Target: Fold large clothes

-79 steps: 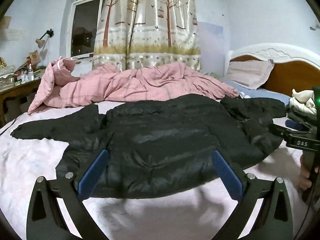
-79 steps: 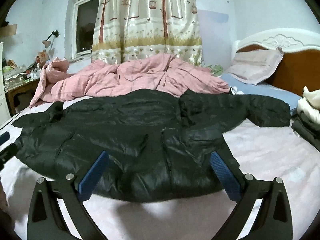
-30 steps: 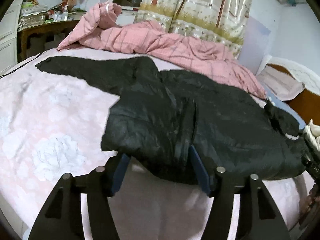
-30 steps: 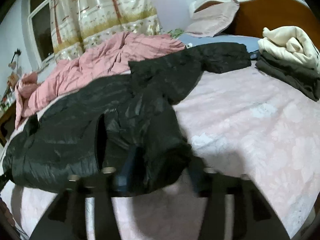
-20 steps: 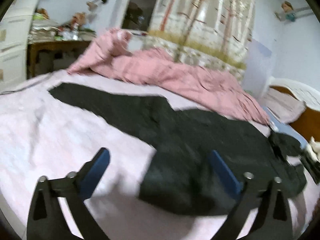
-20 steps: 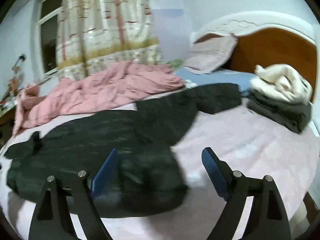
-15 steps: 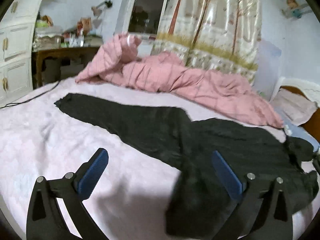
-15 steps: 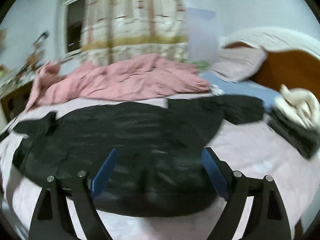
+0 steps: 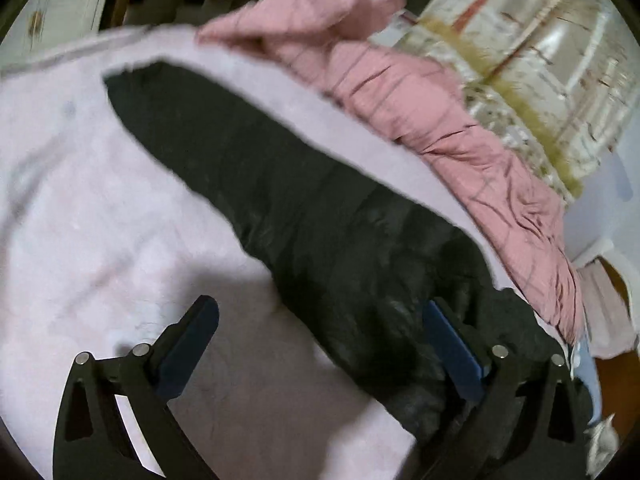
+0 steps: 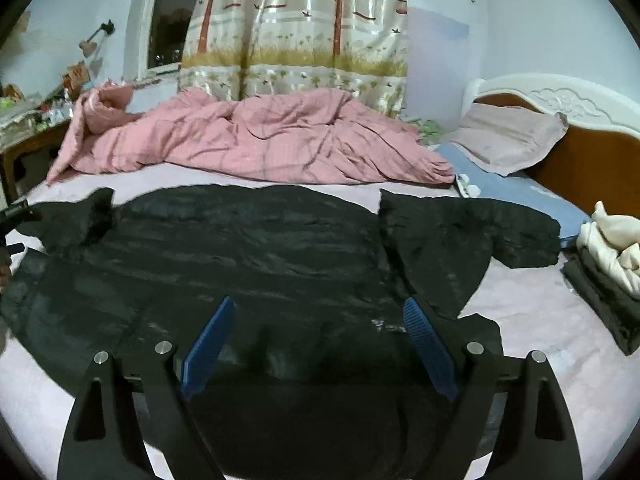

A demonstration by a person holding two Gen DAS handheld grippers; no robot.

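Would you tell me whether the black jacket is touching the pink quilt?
Apart: the right wrist view shows bare sheet between the black jacket and the pink quilt.

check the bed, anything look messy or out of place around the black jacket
Nothing is spilled or damaged. The black jacket lies flat on the bed, both sleeves out. The one untidy thing is the pink quilt, crumpled in a heap behind it. Both the left claw and right claw are open and empty.
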